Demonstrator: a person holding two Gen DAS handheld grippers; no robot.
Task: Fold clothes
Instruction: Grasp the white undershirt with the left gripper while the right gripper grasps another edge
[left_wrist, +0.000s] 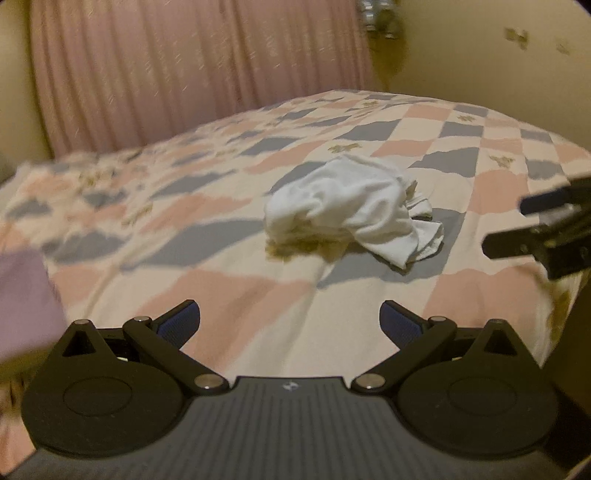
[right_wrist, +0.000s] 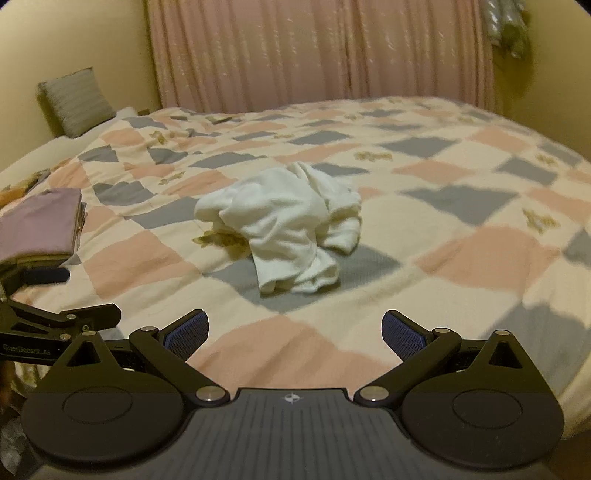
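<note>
On the checked bedspread (right_wrist: 461, 258), a crumpled white garment (right_wrist: 284, 225) lies at twelve o'clock of both wide-open, empty grippers (left (left_wrist: 290, 325), right (right_wrist: 295, 334)), neither plainly nearer.

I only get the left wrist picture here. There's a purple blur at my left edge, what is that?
Observer: In the right wrist view it is a folded purple garment lying flat on the bed, with more folded layers under it.
Operator: Anything else over on that side?
Observer: Yes, a grey striped cushion leans against the wall at the far left corner.
Operator: And the other claw, is it open?
Observer: The right claw is open and holds nothing, aimed at the crumpled white garment. The left claw is open too.
</note>
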